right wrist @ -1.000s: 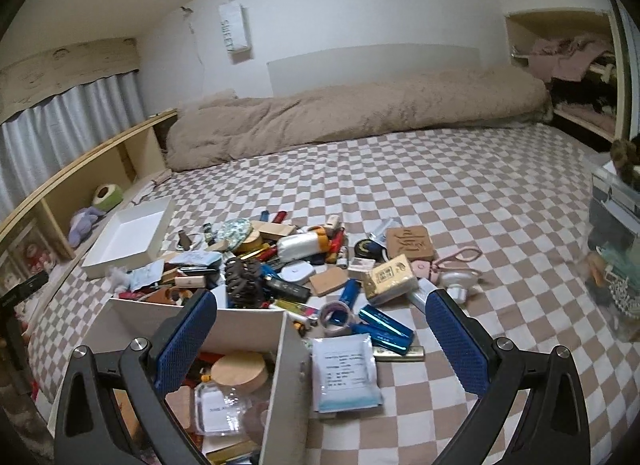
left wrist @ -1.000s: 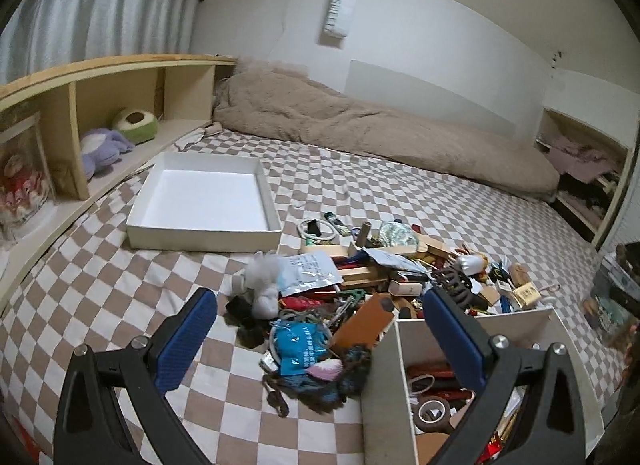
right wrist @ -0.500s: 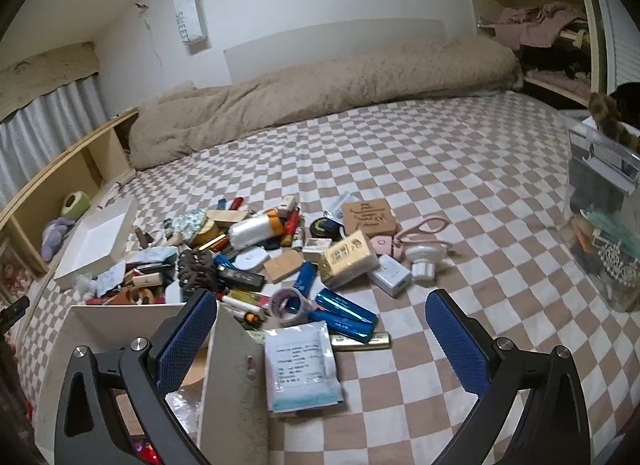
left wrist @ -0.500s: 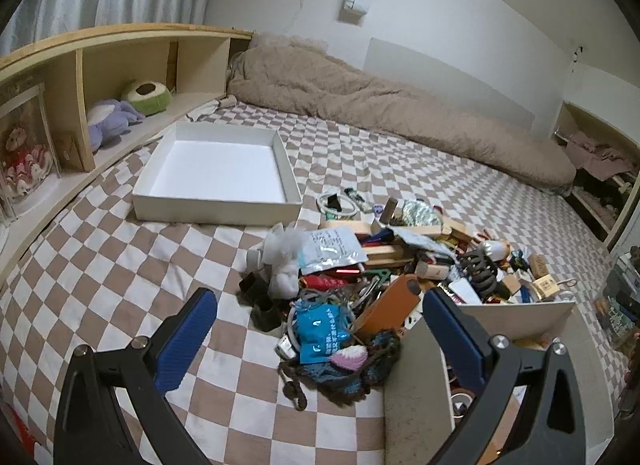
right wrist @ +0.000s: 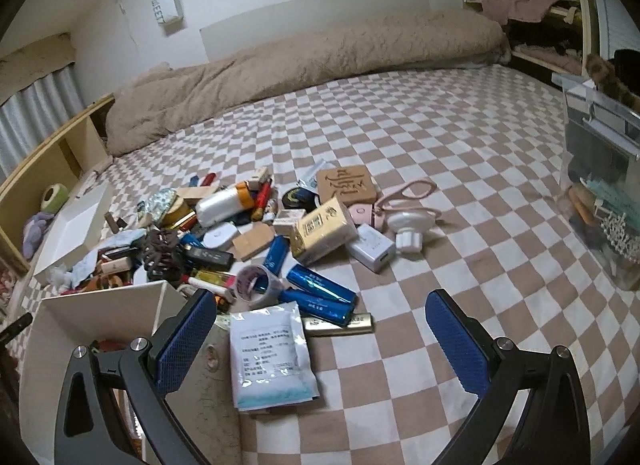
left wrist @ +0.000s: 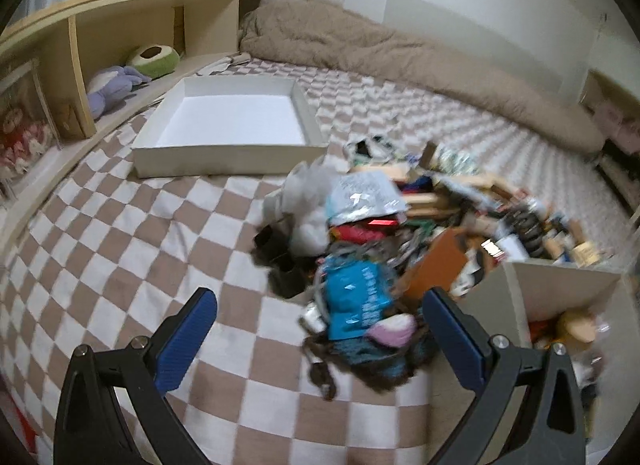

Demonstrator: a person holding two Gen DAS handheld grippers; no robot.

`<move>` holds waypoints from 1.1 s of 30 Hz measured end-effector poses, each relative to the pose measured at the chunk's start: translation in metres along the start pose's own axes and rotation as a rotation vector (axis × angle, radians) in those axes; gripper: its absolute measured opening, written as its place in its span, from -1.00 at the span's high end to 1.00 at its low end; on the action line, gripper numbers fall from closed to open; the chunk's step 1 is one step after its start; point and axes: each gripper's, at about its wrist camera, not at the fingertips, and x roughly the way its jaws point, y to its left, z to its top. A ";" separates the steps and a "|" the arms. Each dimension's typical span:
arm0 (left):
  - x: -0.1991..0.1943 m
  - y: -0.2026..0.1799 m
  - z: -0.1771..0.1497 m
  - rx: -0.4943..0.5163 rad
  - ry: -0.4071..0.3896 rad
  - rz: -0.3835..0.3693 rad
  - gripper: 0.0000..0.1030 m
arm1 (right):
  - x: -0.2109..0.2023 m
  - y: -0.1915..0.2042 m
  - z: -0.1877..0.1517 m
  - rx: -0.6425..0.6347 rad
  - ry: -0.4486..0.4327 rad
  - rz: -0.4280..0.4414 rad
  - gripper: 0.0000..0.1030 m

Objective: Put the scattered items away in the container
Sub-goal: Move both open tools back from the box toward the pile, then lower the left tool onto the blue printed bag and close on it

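A pile of scattered small items (left wrist: 400,225) lies on the checked bed cover; it also shows in the right wrist view (right wrist: 260,233). A white box with items inside (left wrist: 560,289) stands beside the pile at the near right; in the right wrist view its wall (right wrist: 100,317) is at the lower left. My left gripper (left wrist: 320,329) is open and empty, just short of a blue packet (left wrist: 356,297). My right gripper (right wrist: 320,325) is open and empty, above a white sachet (right wrist: 272,353) next to blue tubes (right wrist: 320,285).
An empty white tray (left wrist: 228,125) lies at the far left near a wooden shelf (left wrist: 80,45) with plush toys. A beige duvet (right wrist: 300,65) runs along the far wall. A clear bin (right wrist: 600,177) stands at the right.
Both grippers have moved forward and down toward the pile. The left view has swung left, so the white box now sits further right. Both stay open.
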 end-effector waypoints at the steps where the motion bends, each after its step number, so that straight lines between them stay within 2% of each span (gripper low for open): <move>1: 0.004 -0.001 -0.002 0.009 0.007 0.004 -1.00 | 0.002 0.000 -0.001 -0.001 0.007 0.001 -1.00; 6: 0.018 -0.001 -0.007 0.014 0.030 -0.042 -1.00 | 0.010 0.001 -0.005 -0.014 0.019 -0.005 -1.00; 9: 0.024 -0.001 -0.007 0.010 0.035 -0.062 -0.93 | 0.014 0.004 -0.008 -0.030 0.026 -0.015 -1.00; 12: 0.031 -0.005 -0.007 0.028 0.042 -0.065 -0.56 | 0.018 0.005 -0.010 -0.042 0.035 -0.023 -1.00; 14: 0.036 -0.008 -0.007 0.049 0.049 -0.063 -0.46 | 0.020 0.005 -0.011 -0.043 0.044 -0.027 -1.00; 16: 0.041 -0.011 -0.008 0.066 0.061 -0.065 -0.25 | 0.022 0.004 -0.011 -0.041 0.050 -0.031 -1.00; 19: 0.049 -0.015 -0.008 0.086 0.076 -0.077 -0.11 | 0.024 0.003 -0.011 -0.036 0.054 -0.034 -1.00; 26: 0.063 -0.031 -0.011 0.135 0.096 -0.094 -0.11 | 0.027 0.003 -0.012 -0.039 0.066 -0.041 -1.00; 33: 0.073 -0.049 -0.014 0.224 0.078 -0.005 -0.12 | 0.031 0.006 -0.014 -0.049 0.080 -0.043 -1.00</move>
